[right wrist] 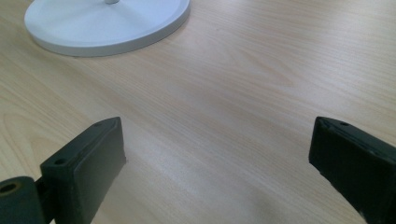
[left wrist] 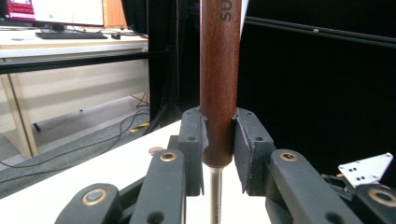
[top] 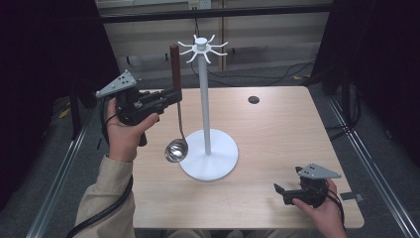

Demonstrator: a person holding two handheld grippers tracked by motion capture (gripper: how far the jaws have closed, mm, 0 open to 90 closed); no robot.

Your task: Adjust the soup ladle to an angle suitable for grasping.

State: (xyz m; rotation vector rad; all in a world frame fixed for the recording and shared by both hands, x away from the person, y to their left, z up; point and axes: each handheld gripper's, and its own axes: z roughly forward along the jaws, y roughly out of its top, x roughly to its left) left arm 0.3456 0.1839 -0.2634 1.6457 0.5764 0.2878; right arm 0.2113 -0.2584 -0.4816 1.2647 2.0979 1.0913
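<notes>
While the left gripper (top: 174, 95) at the centre left of the high view clamps the ladle (top: 177, 124) by its wooden handle, upright beside the white stand (top: 207, 114), the right gripper (top: 279, 190) rests at the lower right, jaws wide apart.

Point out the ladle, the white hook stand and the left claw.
ladle (top: 176, 149): high view, on its shiny bowl.
white hook stand (top: 204, 99): high view, midway up its pole.
left claw (left wrist: 218, 154): left gripper view, between the fingertips clamped on the ladle's wooden handle.
</notes>
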